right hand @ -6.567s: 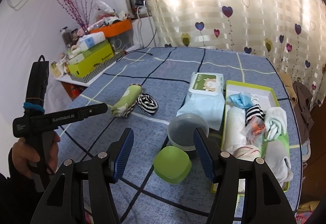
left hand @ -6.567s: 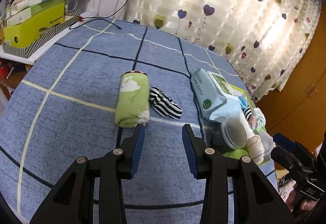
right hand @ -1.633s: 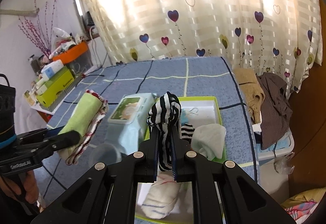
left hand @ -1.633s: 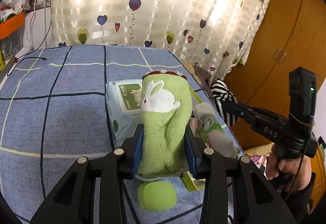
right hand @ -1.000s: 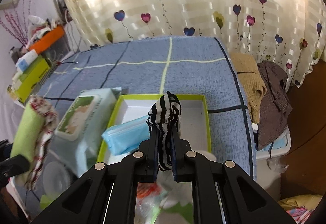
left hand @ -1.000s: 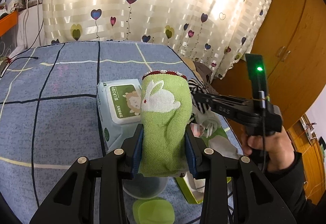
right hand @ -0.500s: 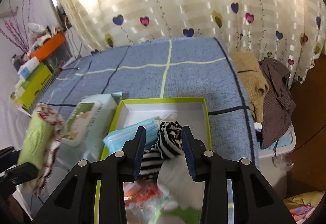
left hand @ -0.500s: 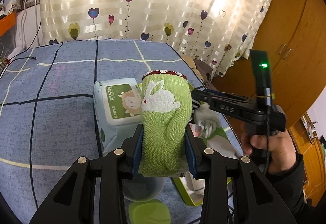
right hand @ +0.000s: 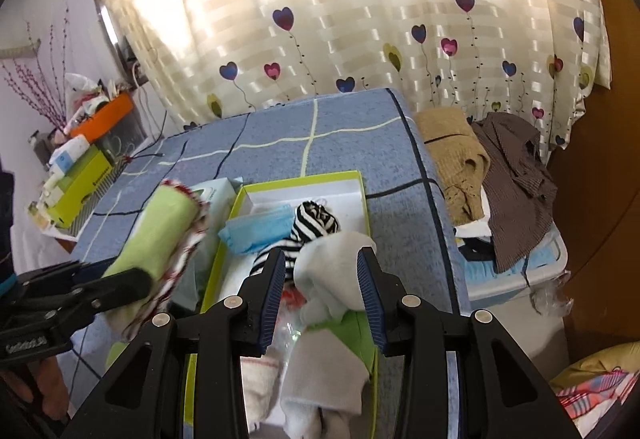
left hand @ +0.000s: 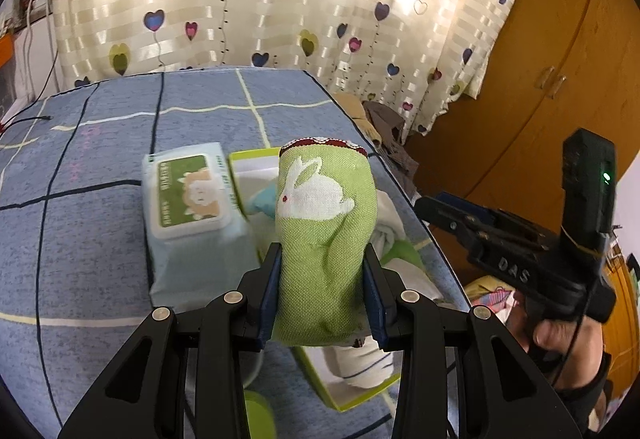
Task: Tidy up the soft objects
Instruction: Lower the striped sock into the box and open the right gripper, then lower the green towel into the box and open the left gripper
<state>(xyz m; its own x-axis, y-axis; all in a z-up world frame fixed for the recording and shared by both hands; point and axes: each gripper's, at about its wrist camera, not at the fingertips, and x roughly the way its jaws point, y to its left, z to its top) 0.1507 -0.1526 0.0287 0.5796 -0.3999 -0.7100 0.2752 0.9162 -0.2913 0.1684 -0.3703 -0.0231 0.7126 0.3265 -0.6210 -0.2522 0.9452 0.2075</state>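
Observation:
My left gripper [left hand: 322, 251] is shut on a rolled green towel with a white rabbit [left hand: 324, 223], held up over the near end of the green-rimmed box [left hand: 252, 155]. In the right wrist view the same towel [right hand: 160, 235] hangs left of the box [right hand: 304, 179]. A black-and-white striped sock [right hand: 316, 219] lies inside the box, beside a blue mask [right hand: 260, 231] and a white sock [right hand: 332, 263]. My right gripper [right hand: 322, 255] is open just above these, with nothing pressed between its pads.
A pack of wet wipes [left hand: 188, 195] lies left of the box on the blue checked bed [left hand: 100, 159]. A green lid [left hand: 256, 419] sits near the front edge. Folded clothes [right hand: 500, 167] are piled on a bin right of the bed. Boxes [right hand: 76, 179] fill a side shelf.
My right gripper has opened and released the striped sock, which now lies in the box, and has drawn back a little. My left gripper has carried the towel closer to the box.

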